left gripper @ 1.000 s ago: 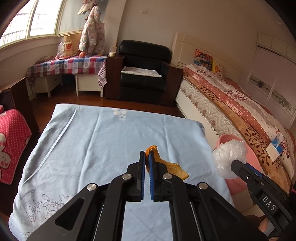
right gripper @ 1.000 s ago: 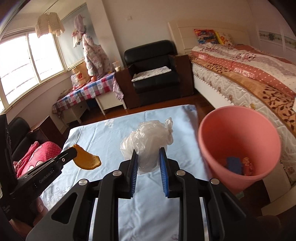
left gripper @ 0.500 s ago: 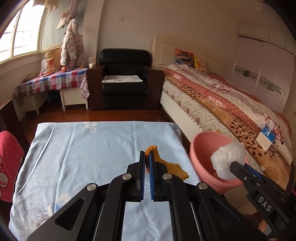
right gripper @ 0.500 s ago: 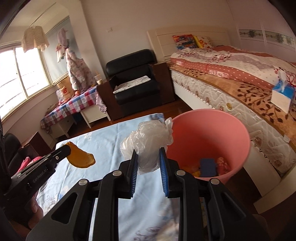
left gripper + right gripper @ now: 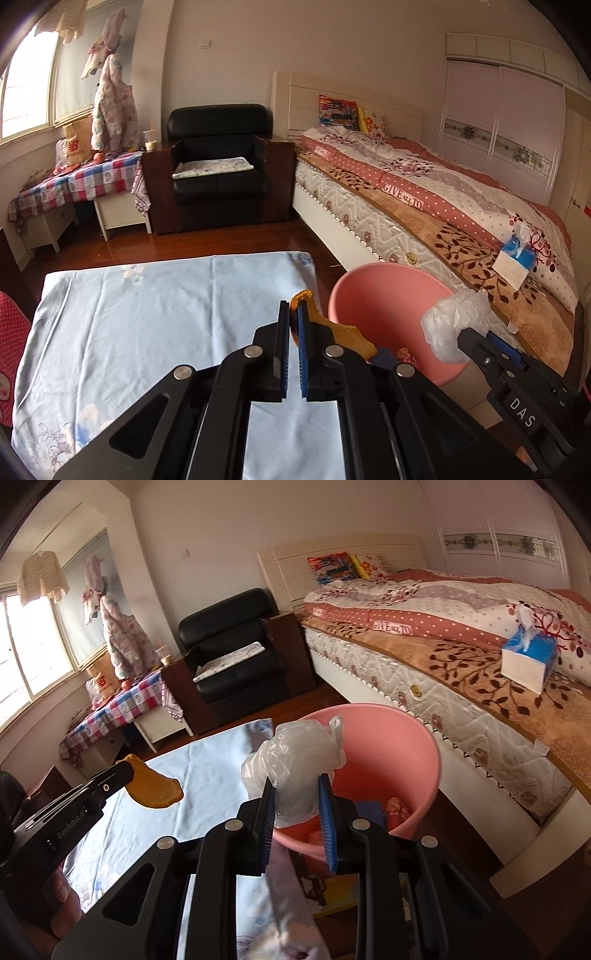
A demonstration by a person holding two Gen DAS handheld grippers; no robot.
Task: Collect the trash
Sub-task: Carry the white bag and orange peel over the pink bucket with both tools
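My left gripper is shut on an orange peel, which sticks out to the right of its pads near the table's right edge. In the right wrist view that peel hangs from the left gripper at the left. My right gripper is shut on a crumpled clear plastic bag, held just in front of the pink bin's rim. From the left wrist view the bag and right gripper show over the bin's right side. Some trash lies in the bin.
The table wears a light blue cloth. A bed with a tissue box runs along the right, close behind the bin. A black armchair and a checked-cloth side table stand at the back. A hand holds the left gripper.
Both grippers have swung to the right, off the middle of the table toward the pink bin, each keeping its hold. The bin now sits closer and more central in both views.
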